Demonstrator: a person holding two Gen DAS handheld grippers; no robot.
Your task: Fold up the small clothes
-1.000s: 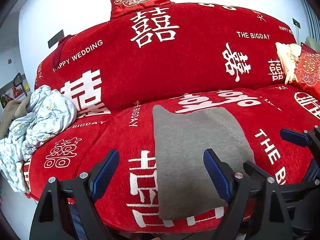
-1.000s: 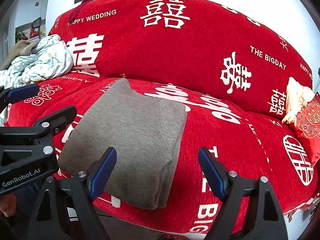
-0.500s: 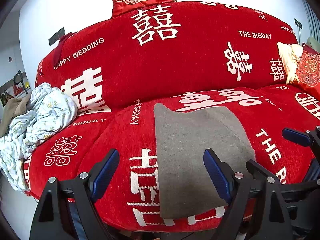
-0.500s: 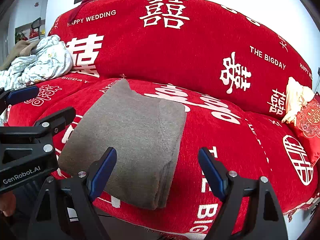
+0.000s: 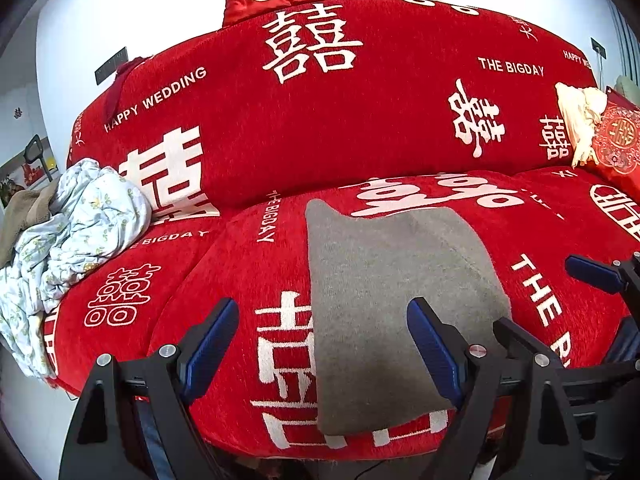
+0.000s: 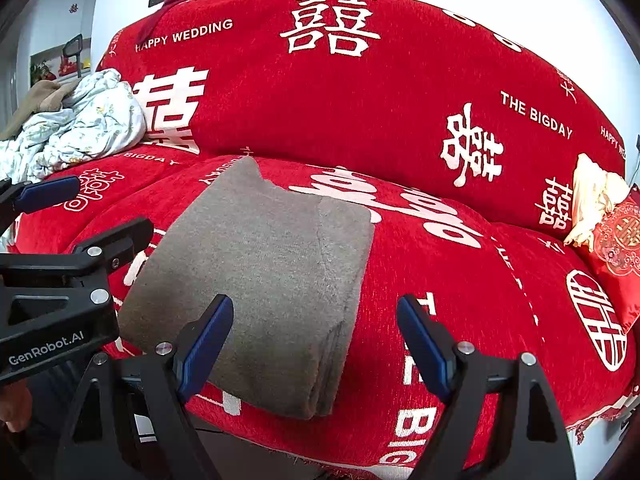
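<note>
Garment: folded grey knit cloth (image 6: pixel 264 280) lying flat on red printed sofa cover (image 6: pixel 460 288).
Right gripper (image 6: pixel 316 344): blue-padded fingers spread, empty, near cloth's front edge.
Left gripper (image 6: pixel 80 216): fingers apart, beside cloth.
Pile: crumpled pale floral fabric (image 6: pixel 80 128), far left.

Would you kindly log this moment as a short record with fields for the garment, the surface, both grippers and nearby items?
garment: grey knitted garment, folded into a flat stack, layered edge facing right
surface: red sofa cover with white lettering
left gripper: open, empty, hovering off the garment's near edge
right gripper: open, empty, hovering over the garment's right corner
nearby: crumpled pale floral cloth at the sofa's left end
</note>
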